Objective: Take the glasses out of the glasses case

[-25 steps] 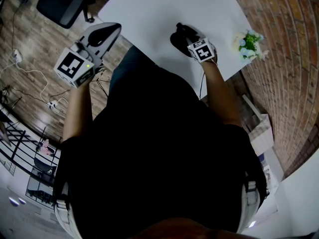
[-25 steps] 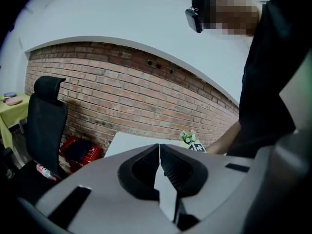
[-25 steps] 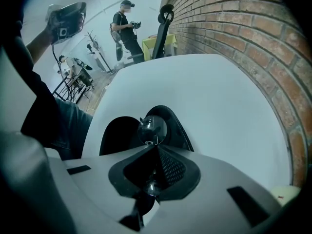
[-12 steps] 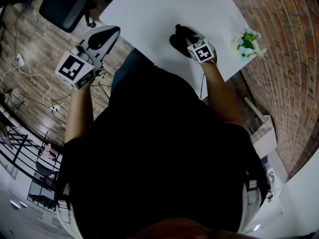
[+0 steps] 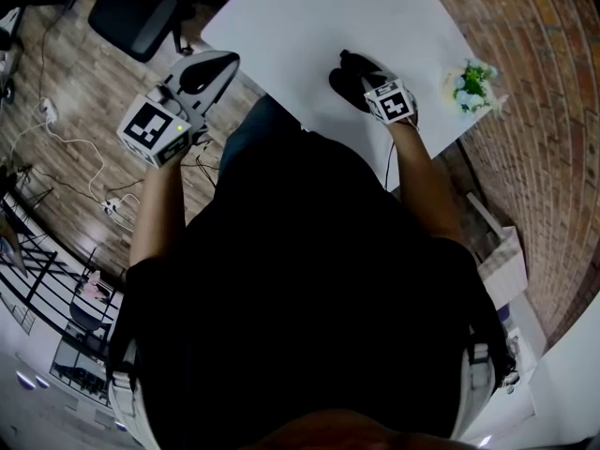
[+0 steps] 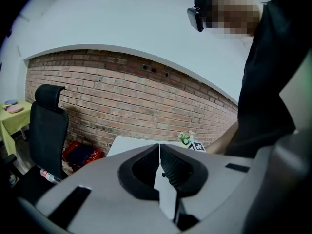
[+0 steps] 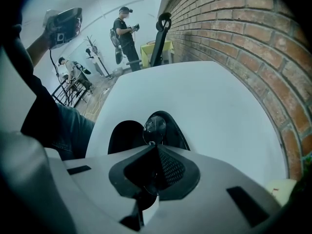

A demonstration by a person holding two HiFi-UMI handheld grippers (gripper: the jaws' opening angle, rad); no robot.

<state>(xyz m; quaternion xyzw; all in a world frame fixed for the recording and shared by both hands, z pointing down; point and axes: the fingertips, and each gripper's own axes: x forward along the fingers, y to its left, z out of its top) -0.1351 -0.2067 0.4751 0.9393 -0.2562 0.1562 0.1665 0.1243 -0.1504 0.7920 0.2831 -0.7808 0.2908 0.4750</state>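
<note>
1 white table [image 5: 309, 26] carries the work, and most of its top is bare. 2 grippers are in play, and only 1 is busy. The left gripper [image 6: 159, 150] hangs in the air off the table's left edge, above the wood floor, with its jaws pressed together on nothing. The right gripper [image 7: 156, 147] is over the table close to its near edge. Its jaws are closed, and they seem to pinch the thin frame of the glasses [image 7: 155, 125], with 1 lens showing just past the tips.

The black glasses case [image 7: 124, 135] lies open directly under and beyond that gripper, near the table's near edge, its 2 dark halves spread apart. A small plant [image 5: 469, 81] stands at the table's right corner by the brick wall, well apart from the case.

As I judge it, the task is past its middle. The case is open and the glasses are gripped, but the lens lines up with the case opening, and I cannot tell if it has cleared the rim. What is left is to lift the glasses free and set them down.

Room is generous. The bare top runs from the case to the far edge and the left edge. The near edge is close, so any pull back towards the body risks carrying the glasses off the table.
</note>
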